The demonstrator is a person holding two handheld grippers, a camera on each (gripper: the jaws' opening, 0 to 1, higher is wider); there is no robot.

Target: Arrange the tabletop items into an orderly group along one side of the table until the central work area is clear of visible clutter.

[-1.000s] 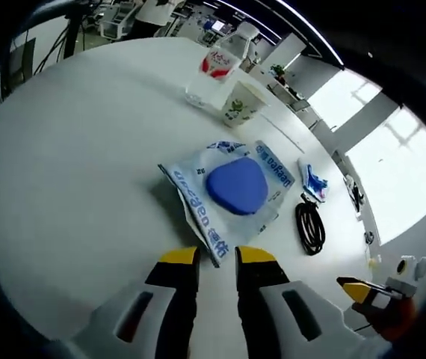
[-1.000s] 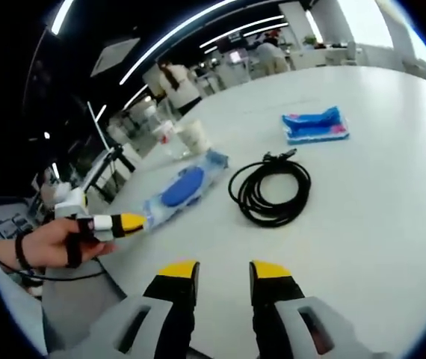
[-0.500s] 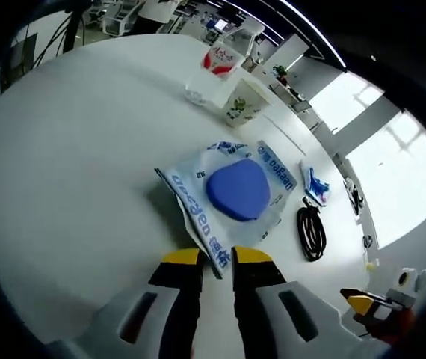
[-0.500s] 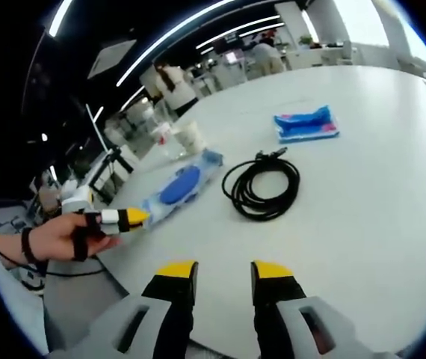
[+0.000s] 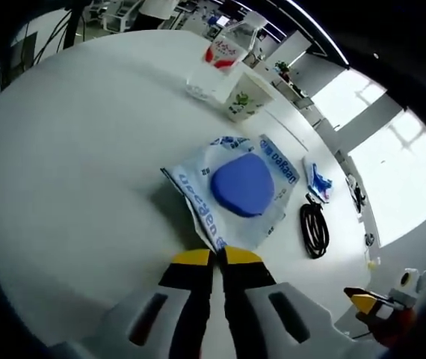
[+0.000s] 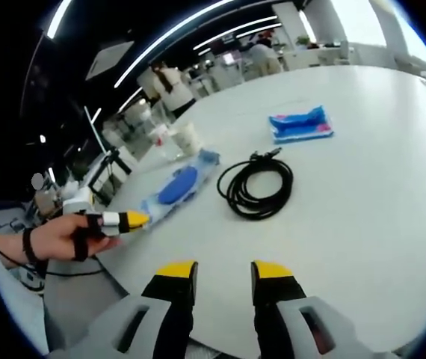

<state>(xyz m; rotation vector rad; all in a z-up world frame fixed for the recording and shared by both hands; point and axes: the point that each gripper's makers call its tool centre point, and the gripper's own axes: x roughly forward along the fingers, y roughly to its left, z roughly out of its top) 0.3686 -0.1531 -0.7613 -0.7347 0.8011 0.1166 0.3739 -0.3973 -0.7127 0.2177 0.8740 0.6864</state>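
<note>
A clear plastic bag with blue print and a blue rounded pad inside lies flat on the white table. My left gripper is shut on the bag's near edge, yellow tips pinching the film. In the right gripper view the same bag lies at the left, with the left gripper at its end, held by a hand. My right gripper stands open over bare table, short of a coiled black cable. A blue and pink packet lies beyond the cable.
A paper cup, a clear container and a red-labelled bottle stand together at the table's far side. The cable and packet lie right of the bag. People and desks are in the background.
The left jaws have come together onto the bag's near edge; a second ago they stood apart just short of it. The right gripper stays open and has barely shifted.
</note>
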